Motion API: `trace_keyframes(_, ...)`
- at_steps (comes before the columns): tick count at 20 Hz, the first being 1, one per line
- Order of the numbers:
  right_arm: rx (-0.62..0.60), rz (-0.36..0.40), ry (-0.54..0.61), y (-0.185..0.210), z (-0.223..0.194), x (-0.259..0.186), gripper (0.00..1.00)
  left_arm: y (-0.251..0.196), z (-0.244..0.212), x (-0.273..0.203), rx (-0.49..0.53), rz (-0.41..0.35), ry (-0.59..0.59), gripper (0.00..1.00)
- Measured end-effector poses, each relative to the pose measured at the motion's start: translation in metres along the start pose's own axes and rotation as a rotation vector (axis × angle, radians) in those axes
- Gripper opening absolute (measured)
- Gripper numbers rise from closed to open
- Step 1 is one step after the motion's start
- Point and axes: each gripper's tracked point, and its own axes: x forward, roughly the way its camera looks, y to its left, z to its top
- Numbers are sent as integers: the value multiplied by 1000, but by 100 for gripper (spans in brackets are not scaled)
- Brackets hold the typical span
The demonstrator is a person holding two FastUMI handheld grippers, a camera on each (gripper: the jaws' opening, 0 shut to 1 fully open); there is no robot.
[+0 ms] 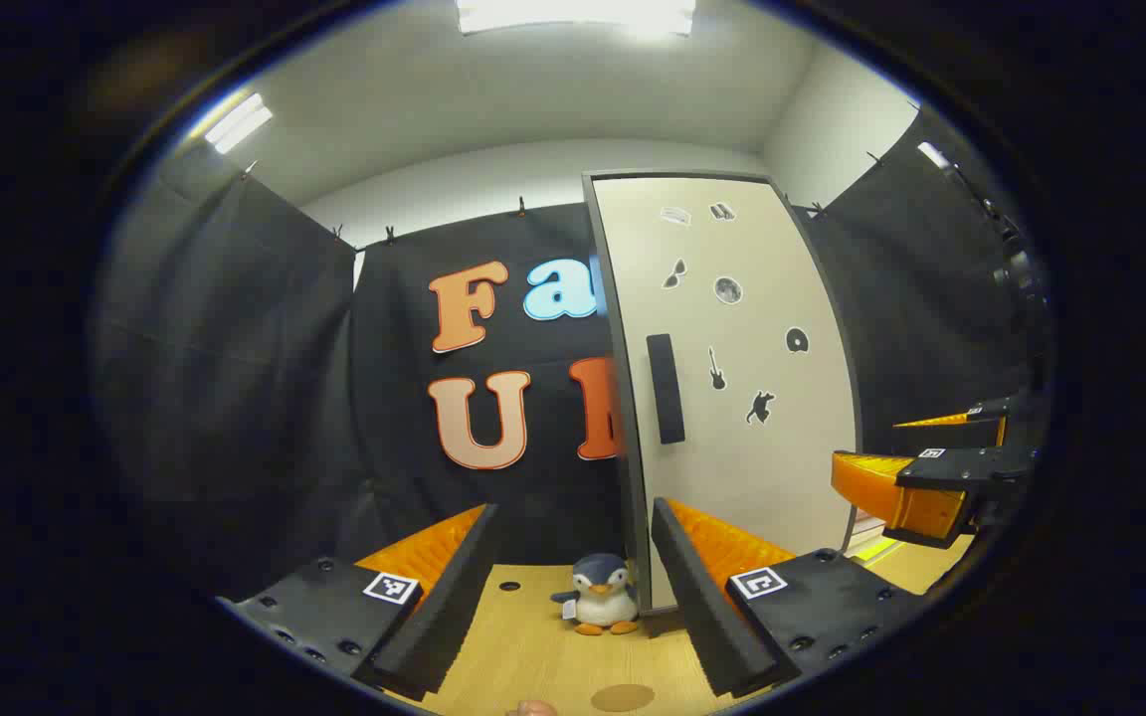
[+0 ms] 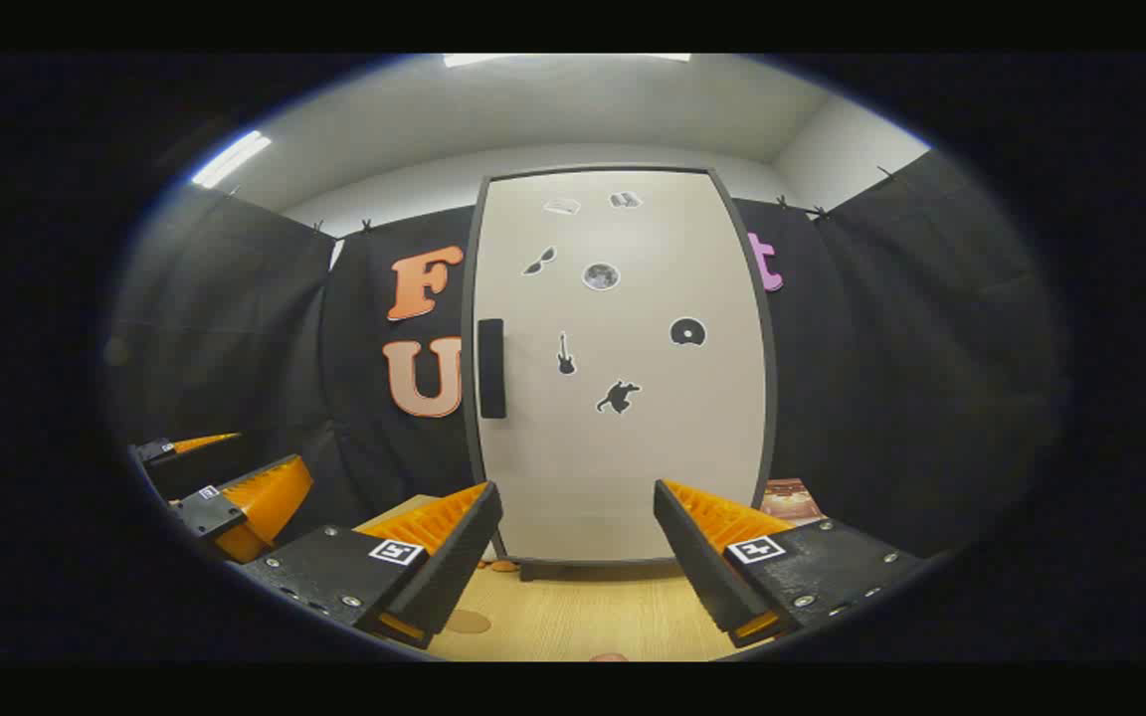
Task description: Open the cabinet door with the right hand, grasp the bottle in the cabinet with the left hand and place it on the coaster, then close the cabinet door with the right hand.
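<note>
Ahead of the right hand-held gripper point(image 2: 578, 542), the door point(image 2: 623, 368) stands shut, coaster point(image 2: 466, 622) bare, both hand-held grippers spread empty: fitting either a closed start or a closed end, bottle placement unconfirmed.

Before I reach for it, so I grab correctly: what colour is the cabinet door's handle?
Black handle, clearest in the right gripper view.

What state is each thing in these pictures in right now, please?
Cabinet door: closed, handle untouched.
Left gripper: open, holding nothing.
Right gripper: open, holding nothing, facing the door.
Penguin toy: upright on the table, beside the cabinet.
Coaster: bare, lying flat on the table.
Bottle: hidden; cannot tell.
</note>
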Motion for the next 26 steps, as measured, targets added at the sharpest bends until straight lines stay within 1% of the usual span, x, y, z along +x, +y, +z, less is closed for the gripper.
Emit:
trace_keyframes(4, -65, -49, -8, -5, 1, -6, 95, -1, -1, 1, -42, -33, 2, 98)
trace_keyframes(5, -82, -56, -10, -5, 2, -8, 97, -1, -5, 2, -55, -36, 11, 97)
trace_keyframes(6, -99, -60, -13, -4, 3, -9, 95, 0, -9, 3, -64, -43, 30, 99)
trace_keyframes(7, -113, -62, -17, -3, 3, -10, 97, 0, -13, 4, -71, -49, 44, 97)
trace_keyframes(8, -126, -62, -22, 0, 5, -11, 95, 4, -16, 3, -74, -41, 54, 98)
trace_keyframes(14, -208, -62, -41, 11, 9, -10, 95, 22, -23, 11, -69, -10, 56, 98)
trace_keyframes(20, -205, -29, -34, 30, 11, 8, 95, 34, -26, 19, -100, 4, 61, 98)
trace_keyframes(21, -206, -25, -35, 33, 12, 14, 94, 38, -27, 21, -101, 11, 62, 98)
trace_keyframes(22, -204, -21, -37, 36, 15, 20, 95, 41, -27, 24, -98, 15, 64, 98)
trace_keyframes(26, -178, 14, -37, 57, 23, 52, 94, 50, -30, 35, -80, 21, 66, 98)
